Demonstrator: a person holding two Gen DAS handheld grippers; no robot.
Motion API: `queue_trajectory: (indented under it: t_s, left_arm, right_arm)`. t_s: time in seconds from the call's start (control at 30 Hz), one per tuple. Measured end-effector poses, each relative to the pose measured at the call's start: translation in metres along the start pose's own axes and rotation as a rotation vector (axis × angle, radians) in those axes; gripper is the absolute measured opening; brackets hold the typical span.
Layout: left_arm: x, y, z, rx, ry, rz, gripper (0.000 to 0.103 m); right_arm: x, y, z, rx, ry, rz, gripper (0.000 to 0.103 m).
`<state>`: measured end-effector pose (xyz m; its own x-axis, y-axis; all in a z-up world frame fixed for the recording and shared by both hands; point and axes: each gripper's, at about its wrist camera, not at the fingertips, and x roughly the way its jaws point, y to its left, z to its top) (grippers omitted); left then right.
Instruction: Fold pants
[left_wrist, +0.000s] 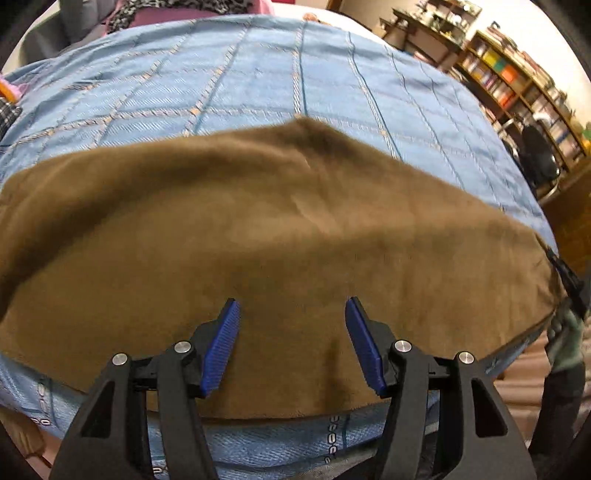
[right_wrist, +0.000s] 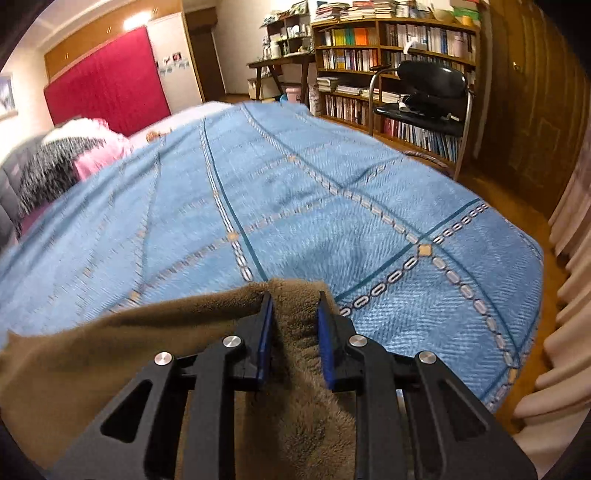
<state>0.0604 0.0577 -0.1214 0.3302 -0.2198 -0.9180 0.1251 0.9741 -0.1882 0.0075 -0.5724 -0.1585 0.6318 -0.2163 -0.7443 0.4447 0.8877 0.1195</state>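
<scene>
Brown fleece pants (left_wrist: 258, 221) lie spread across a blue checked bedspread (left_wrist: 258, 74), reaching its near edge. My left gripper (left_wrist: 291, 301) hovers over the near part of the pants, its blue pads wide apart and nothing between them. In the right wrist view, my right gripper (right_wrist: 294, 295) is shut on a bunched end of the pants (right_wrist: 110, 350). The fabric fills the narrow gap between the pads and pokes out past the fingertips. The bedspread (right_wrist: 295, 203) stretches away beyond it.
A black chair (right_wrist: 428, 96) and a full bookshelf (right_wrist: 388, 48) stand past the bed's far right corner. Pink and grey bedding (right_wrist: 92, 147) lies at the far left. Pale curtains (right_wrist: 565, 332) hang along the right. The bed's edge runs just below my left gripper.
</scene>
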Motion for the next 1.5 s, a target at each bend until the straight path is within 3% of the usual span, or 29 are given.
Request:
queue_trajectory:
  t_s: [0.13,0.27,0.33,0.43,0.57,0.73,0.93,1.13,1.37,1.5]
  left_arm:
    - [0.005,0.004,-0.009,-0.017,0.015,-0.005,0.059]
    - [-0.004,0.015,-0.013,-0.054,0.001,-0.032,0.059]
    - [-0.009,0.018,-0.016,-0.065,-0.008,-0.027,0.061]
    - [-0.018,0.027,-0.019,-0.104,-0.021,-0.035,0.071]
    - [-0.036,0.048,-0.023,-0.158,-0.073,-0.026,0.071]
    - [-0.058,0.086,-0.028,-0.243,-0.136,0.010,0.072]
    - [-0.073,0.129,-0.029,-0.299,-0.221,0.076,0.075]
    - [-0.045,0.173,-0.020,-0.305,-0.187,0.167,0.075]
    - [-0.048,0.177,-0.018,-0.299,-0.198,0.107,0.077]
    - [-0.061,0.171,-0.008,-0.283,-0.245,0.075,0.078]
  right_arm:
    - [0.008,0.002,-0.010,-0.026,-0.008,-0.021,0.023]
    - [-0.003,-0.002,-0.009,0.014,-0.004,-0.026,0.034]
    - [-0.021,-0.003,-0.009,0.030,-0.037,-0.038,0.039]
    - [-0.051,0.002,-0.011,0.037,-0.084,-0.031,0.039]
    - [-0.070,0.016,-0.023,0.024,-0.081,0.015,0.039]
    - [-0.067,0.054,-0.048,-0.028,-0.017,0.080,0.039]
    - [-0.053,0.089,-0.076,-0.095,0.039,0.076,0.039]
    - [-0.044,0.084,-0.096,-0.116,0.085,0.069,0.039]
    - [-0.049,0.092,-0.089,-0.106,0.108,0.024,0.039]
    - [-0.058,0.102,-0.081,-0.107,0.077,0.026,0.039]
